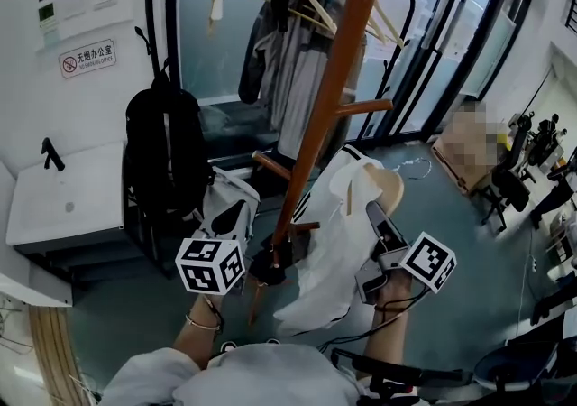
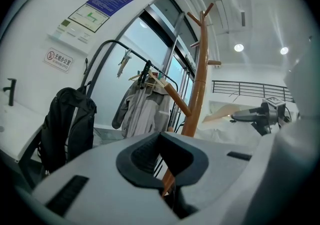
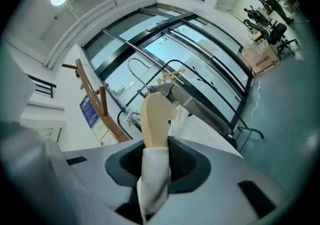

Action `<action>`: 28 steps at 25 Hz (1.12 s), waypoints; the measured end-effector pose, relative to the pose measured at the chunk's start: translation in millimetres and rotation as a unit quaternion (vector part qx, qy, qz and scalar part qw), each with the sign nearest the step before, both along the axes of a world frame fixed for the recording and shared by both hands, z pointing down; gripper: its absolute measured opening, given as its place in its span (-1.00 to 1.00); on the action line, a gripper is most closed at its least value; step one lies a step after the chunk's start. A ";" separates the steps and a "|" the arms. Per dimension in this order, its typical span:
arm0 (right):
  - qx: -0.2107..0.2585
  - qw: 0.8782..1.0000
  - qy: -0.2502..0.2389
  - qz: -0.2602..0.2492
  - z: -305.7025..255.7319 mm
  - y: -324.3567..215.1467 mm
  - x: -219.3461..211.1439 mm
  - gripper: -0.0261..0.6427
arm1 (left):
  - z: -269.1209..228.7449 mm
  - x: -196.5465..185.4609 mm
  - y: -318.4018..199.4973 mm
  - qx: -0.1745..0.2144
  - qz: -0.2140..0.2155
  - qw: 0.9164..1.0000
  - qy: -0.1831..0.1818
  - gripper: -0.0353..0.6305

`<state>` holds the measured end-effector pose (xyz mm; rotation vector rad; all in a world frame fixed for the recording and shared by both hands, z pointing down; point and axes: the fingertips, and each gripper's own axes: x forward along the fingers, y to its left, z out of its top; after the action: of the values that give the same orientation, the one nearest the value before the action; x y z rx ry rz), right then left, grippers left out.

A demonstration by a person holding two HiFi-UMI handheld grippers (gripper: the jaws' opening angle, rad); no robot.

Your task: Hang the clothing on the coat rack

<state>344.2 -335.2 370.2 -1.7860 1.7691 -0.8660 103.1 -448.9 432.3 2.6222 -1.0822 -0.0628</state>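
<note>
Right gripper view: the wooden hanger point(image 3: 154, 119) is seen clamped between the fingers point(image 3: 184, 163) of the right gripper point(image 3: 156, 155). Its rounded pale end stands out beyond their tips, and a fold of the white garment point(image 3: 152, 184) is pinched against it inside the grip. In the head view the rest of the garment is seen draped from the hanger. It hangs just to the right of the lower pole of the coat rack point(image 1: 338, 70), clear of the floor point(image 1: 451, 242), and is hooked on none of the pegs. The left gripper point(image 1: 233, 213) is held near the pole on its other side. In the left gripper view its fingers point(image 2: 142, 156) are seen closed together with nothing between them.
</note>
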 end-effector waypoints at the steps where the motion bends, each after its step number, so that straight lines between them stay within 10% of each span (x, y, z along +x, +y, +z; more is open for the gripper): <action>1: -0.003 1.000 0.001 0.001 -2.3 0.8 1.7 -0.59 | -0.7 -0.1 0.3 0.001 -0.002 1.000 0.001 -0.87; 12: 0.014 0.998 0.055 -0.012 -49.0 3.4 1.5 -0.59 | -2.7 -7.3 3.6 0.000 -0.020 1.000 0.005 -0.87; 16: 0.108 0.981 0.116 -0.115 -90.9 -12.2 -31.3 -0.59 | -2.0 -10.3 5.6 -0.001 -0.025 1.000 0.006 -0.87; 28: 0.132 0.968 0.138 -0.162 -116.3 -22.5 -60.2 -0.59 | 1.3 -32.3 6.0 -0.006 -0.048 0.999 0.016 -0.87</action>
<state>283.9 -357.7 253.9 -1.5253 2.2806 -0.4787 70.8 -443.0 433.7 2.5499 -1.1929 -0.1179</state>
